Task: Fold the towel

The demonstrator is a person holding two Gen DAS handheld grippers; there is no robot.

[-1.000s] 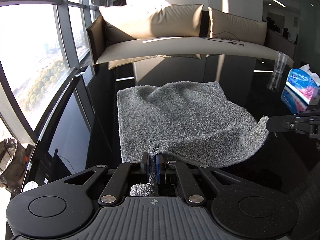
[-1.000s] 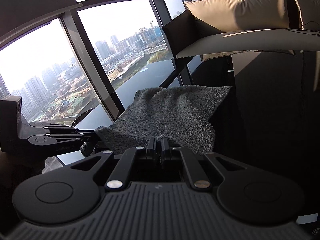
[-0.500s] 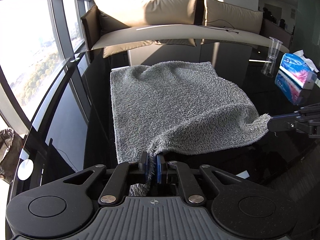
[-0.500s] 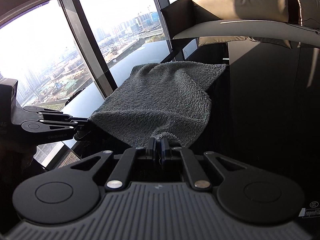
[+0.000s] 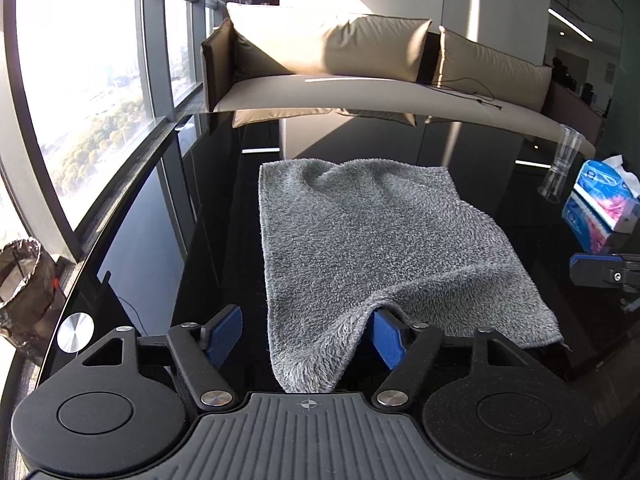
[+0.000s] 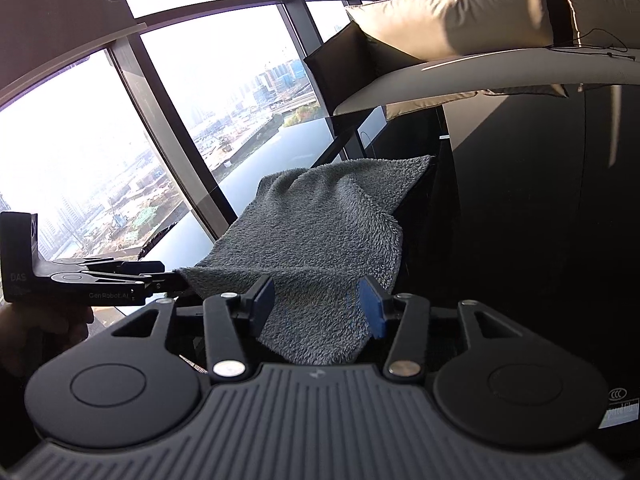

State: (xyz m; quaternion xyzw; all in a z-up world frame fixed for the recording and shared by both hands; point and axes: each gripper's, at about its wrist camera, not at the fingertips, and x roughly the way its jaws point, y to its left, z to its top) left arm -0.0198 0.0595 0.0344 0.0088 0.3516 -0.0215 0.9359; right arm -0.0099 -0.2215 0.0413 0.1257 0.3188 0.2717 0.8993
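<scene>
A: Both grippers wide apart here. The left gripper [image 5: 304,336] has its blue pads [image 5: 224,334] spread, and the near corner of the grey towel [image 5: 372,248] droops loose between them, draped over the right-hand pad and gripped by nothing.

B: Same on the other side. The right gripper [image 6: 318,308] has its fingers parted too, a towel corner sagging in the gap and lying against the right pad, not pinched.

A: And the towel itself?

B: Spread on the glossy black table [image 5: 168,240], far edge rumpled into a ridge, near edge humped up over the left gripper's pad.

A: What's around it?

B: Off to the right on the table, a clear plastic cup [image 5: 562,168], and just nearer than that a blue tissue box [image 5: 600,204]. Both well apart from the towel. A round metal disc [image 5: 75,331] sits at the table's left edge.

A: Beyond the table?

B: A beige sofa [image 5: 360,76] with cushions, a thin black cable [image 5: 468,90] lying on its seat. Tall windows [image 5: 80,92] on the left, and a bin [image 5: 24,276] lined with a dark bag on the floor below them.

A: From the right wrist camera, the left gripper [image 6: 176,280] reaches in at the towel's left corner, with a hand [image 6: 48,332] behind it in shadow.
</scene>
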